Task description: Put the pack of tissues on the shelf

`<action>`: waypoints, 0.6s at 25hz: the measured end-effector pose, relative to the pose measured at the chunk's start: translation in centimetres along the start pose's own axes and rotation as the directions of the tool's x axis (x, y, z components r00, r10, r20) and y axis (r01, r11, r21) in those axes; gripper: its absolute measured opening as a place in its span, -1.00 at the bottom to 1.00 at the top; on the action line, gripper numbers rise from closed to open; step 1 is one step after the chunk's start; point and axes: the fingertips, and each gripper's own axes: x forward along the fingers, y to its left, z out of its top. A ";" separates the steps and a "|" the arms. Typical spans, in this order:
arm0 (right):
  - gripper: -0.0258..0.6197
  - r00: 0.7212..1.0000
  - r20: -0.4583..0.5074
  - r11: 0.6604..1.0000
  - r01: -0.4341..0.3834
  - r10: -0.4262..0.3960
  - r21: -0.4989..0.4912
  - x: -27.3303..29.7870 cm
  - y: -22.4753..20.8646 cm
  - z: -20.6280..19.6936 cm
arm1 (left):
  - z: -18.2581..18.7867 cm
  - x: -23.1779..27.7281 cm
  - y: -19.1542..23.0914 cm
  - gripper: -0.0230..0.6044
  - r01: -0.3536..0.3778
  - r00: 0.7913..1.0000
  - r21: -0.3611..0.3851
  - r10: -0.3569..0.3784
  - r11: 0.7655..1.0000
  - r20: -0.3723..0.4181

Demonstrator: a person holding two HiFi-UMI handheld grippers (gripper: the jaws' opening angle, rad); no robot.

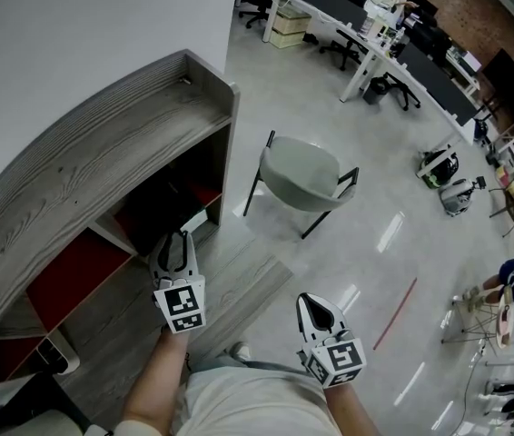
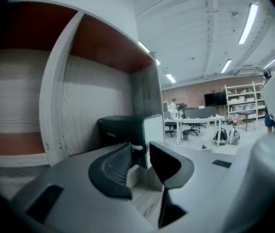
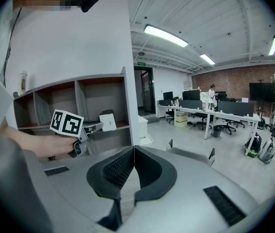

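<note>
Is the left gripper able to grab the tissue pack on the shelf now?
Probably yes. The left gripper points straight at the pack in the shelf, jaws apart, and nothing stands between them.

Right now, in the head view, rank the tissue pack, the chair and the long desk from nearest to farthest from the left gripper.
1. Tissue pack: in the shelf, just ahead of the left gripper.
2. Chair: on the floor, to the right.
3. Long desk: far off, at the top of the view.
</note>
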 end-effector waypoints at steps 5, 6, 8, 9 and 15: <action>-0.83 1.000 0.011 1.000 -0.017 0.017 0.001 0.0 0.5 0.0 | -0.4 -0.8 -0.1 -0.52 0.020 1.000 -0.011 -0.020 1.000 -0.021; -0.83 1.000 0.013 1.000 -0.022 0.022 0.001 0.0 0.6 0.1 | -0.4 -1.1 -0.1 -0.52 0.022 1.000 -0.013 -0.023 1.000 -0.021; -0.83 0.999 0.018 0.999 -0.033 0.033 0.001 0.1 0.8 0.2 | -0.3 -2.0 -0.1 -0.56 0.029 0.999 -0.016 -0.029 0.999 -0.017; -0.83 0.999 0.021 0.999 -0.040 0.040 0.002 0.2 1.0 0.3 | -0.1 -2.4 -0.1 -0.59 0.035 0.999 -0.020 -0.035 0.999 -0.013; -0.83 0.994 0.051 0.995 -0.101 0.100 0.000 0.6 2.3 1.2 | 0.8 -5.4 0.0 -0.83 0.068 0.998 -0.043 -0.068 0.997 0.001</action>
